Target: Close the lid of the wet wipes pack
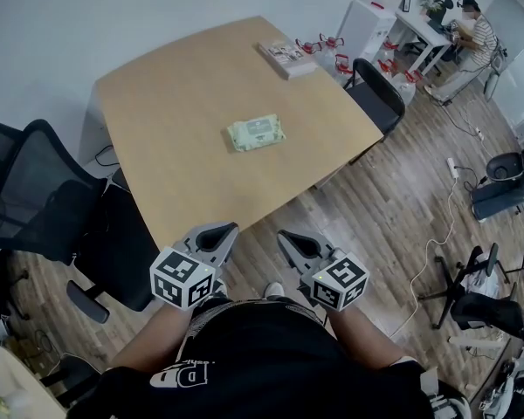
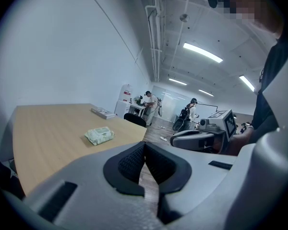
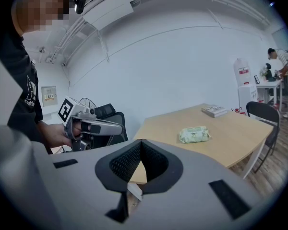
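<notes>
The pale green wet wipes pack (image 1: 256,133) lies flat near the middle of the wooden table (image 1: 175,103). It also shows in the left gripper view (image 2: 100,135) and the right gripper view (image 3: 195,134). From here I cannot tell how its lid stands. My left gripper (image 1: 225,230) and right gripper (image 1: 286,235) hang side by side off the table's near edge, close to my body and well short of the pack. Both are shut with nothing between the fingers: the left gripper's (image 2: 144,146) pads meet at their tips, and so do the right gripper's (image 3: 140,144).
A book (image 1: 286,58) lies at the table's far right corner. Black office chairs stand at the left (image 1: 35,190) and at the far right side (image 1: 375,94). A person sits at a desk (image 1: 476,37) in the back right. Cables trail over the wooden floor (image 1: 437,251).
</notes>
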A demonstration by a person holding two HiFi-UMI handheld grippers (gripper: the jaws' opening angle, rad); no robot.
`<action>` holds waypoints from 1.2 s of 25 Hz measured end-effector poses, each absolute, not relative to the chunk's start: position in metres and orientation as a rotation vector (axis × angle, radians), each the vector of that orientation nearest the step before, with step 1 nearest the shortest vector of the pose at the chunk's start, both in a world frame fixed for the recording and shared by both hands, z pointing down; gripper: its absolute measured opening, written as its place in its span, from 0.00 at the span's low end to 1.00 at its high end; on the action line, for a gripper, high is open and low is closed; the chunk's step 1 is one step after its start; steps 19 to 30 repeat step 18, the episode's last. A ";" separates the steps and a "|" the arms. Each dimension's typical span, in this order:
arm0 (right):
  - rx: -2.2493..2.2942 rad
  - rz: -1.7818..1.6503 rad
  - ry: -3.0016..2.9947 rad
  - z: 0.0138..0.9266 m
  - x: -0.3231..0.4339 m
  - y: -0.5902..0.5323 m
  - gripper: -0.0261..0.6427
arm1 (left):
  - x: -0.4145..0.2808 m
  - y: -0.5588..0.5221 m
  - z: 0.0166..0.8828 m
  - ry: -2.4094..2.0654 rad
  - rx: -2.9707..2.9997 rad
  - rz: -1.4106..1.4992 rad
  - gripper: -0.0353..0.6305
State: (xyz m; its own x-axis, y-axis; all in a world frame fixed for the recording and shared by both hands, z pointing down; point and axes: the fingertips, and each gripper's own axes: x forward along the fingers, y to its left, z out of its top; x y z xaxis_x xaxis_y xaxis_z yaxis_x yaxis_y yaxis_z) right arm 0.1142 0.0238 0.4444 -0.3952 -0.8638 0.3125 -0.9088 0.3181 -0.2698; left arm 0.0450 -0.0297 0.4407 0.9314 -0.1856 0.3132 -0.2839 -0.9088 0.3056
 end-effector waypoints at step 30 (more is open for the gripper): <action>1.630 0.623 -2.466 0.447 0.112 0.018 0.05 | 0.047 -0.035 0.442 -0.355 2.731 0.398 0.08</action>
